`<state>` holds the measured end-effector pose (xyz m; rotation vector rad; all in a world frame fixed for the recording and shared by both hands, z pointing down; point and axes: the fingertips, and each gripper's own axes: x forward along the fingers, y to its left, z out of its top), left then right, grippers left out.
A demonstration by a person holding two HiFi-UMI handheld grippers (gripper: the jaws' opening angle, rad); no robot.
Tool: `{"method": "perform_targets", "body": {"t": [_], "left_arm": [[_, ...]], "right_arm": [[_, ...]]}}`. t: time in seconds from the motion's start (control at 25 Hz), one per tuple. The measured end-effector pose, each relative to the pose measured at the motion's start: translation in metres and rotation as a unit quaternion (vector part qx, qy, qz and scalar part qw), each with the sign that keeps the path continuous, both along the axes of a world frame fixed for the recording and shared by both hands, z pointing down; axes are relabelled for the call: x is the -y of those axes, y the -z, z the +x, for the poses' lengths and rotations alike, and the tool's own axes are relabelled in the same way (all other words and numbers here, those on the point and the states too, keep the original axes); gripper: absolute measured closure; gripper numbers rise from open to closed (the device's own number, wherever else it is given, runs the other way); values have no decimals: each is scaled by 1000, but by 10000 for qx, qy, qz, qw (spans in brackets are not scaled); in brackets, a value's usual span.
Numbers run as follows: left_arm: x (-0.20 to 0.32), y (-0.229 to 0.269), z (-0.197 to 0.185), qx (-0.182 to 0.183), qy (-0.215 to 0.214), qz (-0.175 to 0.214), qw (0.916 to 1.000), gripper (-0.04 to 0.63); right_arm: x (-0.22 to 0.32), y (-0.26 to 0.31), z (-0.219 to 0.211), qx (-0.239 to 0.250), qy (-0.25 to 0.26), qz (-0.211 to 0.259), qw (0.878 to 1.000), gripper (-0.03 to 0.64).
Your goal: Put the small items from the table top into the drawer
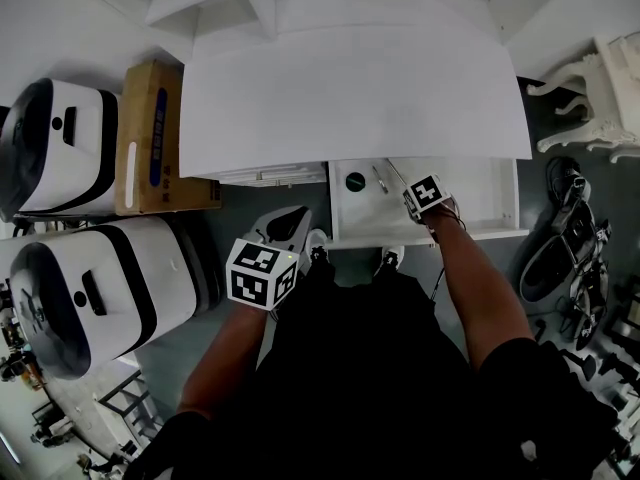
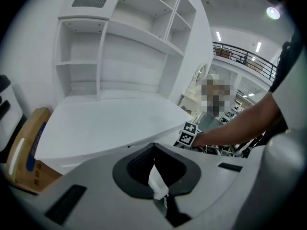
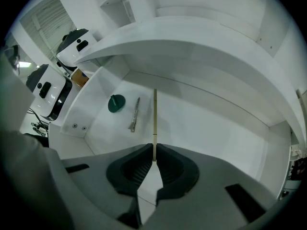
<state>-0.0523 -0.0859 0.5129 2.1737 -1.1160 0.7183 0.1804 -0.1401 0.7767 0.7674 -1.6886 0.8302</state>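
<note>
The white drawer (image 1: 480, 230) stands pulled out under the right half of the white table top (image 1: 350, 98). In it lie a dark green round disc (image 1: 353, 181) (image 3: 116, 103) and a slim metal piece (image 1: 380, 178) (image 3: 135, 114). My right gripper (image 1: 403, 186) (image 3: 154, 160) reaches into the drawer, shut on a thin pale stick (image 3: 155, 123) that points away over the drawer floor (image 3: 206, 128). My left gripper (image 1: 292, 220) (image 2: 153, 161) hangs left of the drawer, below the table's front edge, jaws shut with nothing seen in them. No small items show on the table top (image 2: 110, 119).
Two big white machines (image 1: 60, 148) (image 1: 100, 288) and a cardboard box (image 1: 150, 138) stand at the left of the table. White shelves (image 2: 124, 47) rise behind the table top. A white ornate piece of furniture (image 1: 600, 98) and dark cabled gear (image 1: 575, 238) are on the right.
</note>
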Motion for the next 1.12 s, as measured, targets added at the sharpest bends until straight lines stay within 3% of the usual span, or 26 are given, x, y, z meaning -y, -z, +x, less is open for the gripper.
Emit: {"method": "perform_targets", "body": {"t": [0.56,1.12], "left_arm": [[1,-4,-5,1,66,-93,9999,591],[4,-3,-7,-153,-113,3,9998,592]], "right_arm": [[-7,-24,0,-150,20,-377,9992,571],[-2,-2,3,-87,-222,-28,9997,571]]}}
